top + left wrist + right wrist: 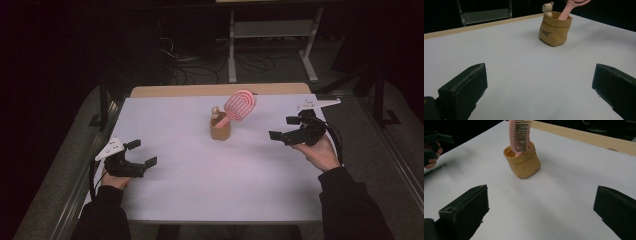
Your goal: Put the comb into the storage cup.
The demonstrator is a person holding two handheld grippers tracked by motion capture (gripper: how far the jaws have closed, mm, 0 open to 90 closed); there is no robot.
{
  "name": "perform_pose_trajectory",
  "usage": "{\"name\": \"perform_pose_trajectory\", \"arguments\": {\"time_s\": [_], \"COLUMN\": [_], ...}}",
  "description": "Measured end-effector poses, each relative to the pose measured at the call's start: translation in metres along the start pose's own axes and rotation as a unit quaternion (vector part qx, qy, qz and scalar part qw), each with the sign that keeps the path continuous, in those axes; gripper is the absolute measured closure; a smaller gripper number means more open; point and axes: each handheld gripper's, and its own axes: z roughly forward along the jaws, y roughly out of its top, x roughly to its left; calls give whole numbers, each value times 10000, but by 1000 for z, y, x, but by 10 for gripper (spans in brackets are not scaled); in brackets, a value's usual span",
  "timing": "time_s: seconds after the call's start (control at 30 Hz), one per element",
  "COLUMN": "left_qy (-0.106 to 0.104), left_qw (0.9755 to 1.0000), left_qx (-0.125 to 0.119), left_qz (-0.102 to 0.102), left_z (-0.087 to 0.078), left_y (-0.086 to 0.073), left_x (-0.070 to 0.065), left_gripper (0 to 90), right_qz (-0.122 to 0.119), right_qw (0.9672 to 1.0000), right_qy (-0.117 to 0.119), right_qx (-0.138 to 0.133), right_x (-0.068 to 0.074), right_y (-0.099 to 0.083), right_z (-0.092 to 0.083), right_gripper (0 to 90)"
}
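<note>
Nearest you on the left, your left gripper (141, 153) rests low over the white table (200, 175) with its jaws spread wide and nothing between them. Farther in on the right, your right gripper (284, 128) is lifted off the surface, jaws likewise spread and holding nothing, aimed left toward the centre. Beyond both, well apart from either, the tan pouch (220, 131) stands upright at the table's far middle, a pink brush (239, 106) leaning out of it up to the right and a small bear figure (215, 112) at its left rim.

- Our left gripper (140, 153): black body, two blocky black jaws, grey three-cornered plate on top, black cable trailing.
- Our right gripper (284, 128): same black build, pale plate, black cables.
- Our sleeves (350, 205): dark, long, reaching the wrists.
</note>
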Motion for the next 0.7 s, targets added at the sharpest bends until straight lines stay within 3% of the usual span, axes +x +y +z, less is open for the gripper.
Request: {"name": "perform_pose_trajectory", "arguments": {"time_s": [0.7], "left_qy": [4], "left_qw": [10000], "left_qx": [25], "left_qz": [-25], "left_z": [0], "left_y": [0], "left_x": [1], "left_gripper": [0], "right_qz": [38], "right_qw": [10000], "right_qy": [24], "right_qx": [12], "right_x": [-4], "right_y": [-31], "right_z": [-12], "right_gripper": [0]}}
